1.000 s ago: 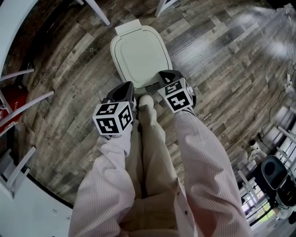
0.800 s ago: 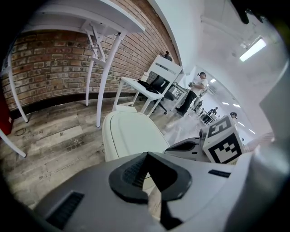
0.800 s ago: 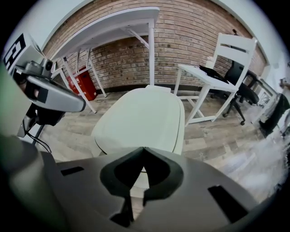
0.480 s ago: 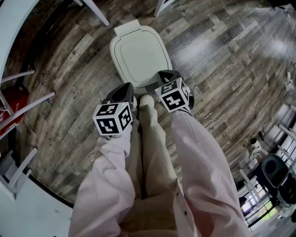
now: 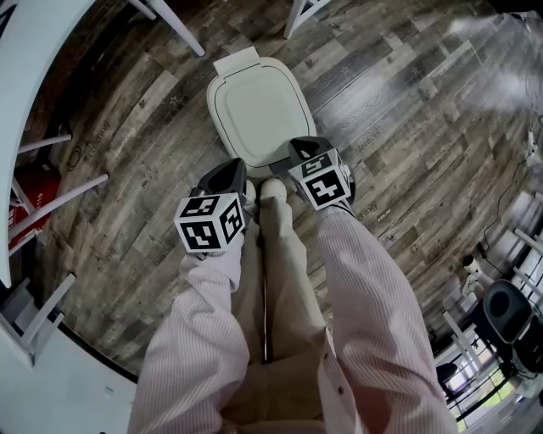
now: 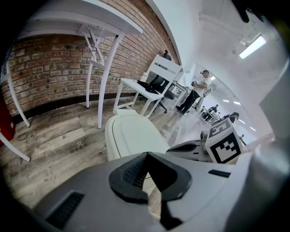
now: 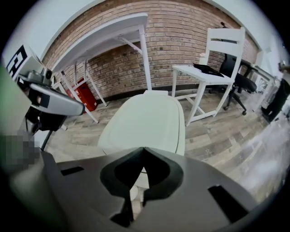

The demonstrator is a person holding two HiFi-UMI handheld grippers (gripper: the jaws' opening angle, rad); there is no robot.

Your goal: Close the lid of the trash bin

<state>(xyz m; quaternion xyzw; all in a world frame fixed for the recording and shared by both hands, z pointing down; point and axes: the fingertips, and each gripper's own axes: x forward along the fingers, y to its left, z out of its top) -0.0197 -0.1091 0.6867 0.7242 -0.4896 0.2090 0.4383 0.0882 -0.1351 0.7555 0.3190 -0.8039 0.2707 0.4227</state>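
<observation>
The white trash bin stands on the wood floor with its lid lying flat and closed; the lid also fills the middle of the right gripper view. My left gripper hovers at the bin's near left corner, its jaws together with nothing between them. My right gripper is over the lid's near right edge, jaws likewise together and empty. Whether either tip touches the lid is hidden by the gripper bodies.
My shoe is planted just in front of the bin. White table legs and chair legs stand to the left, with a red box. A brick wall, a white desk and an office chair lie beyond.
The head view has shifted slightly. Both grippers stay shut by the lid's near edge, and the lid stays down.
</observation>
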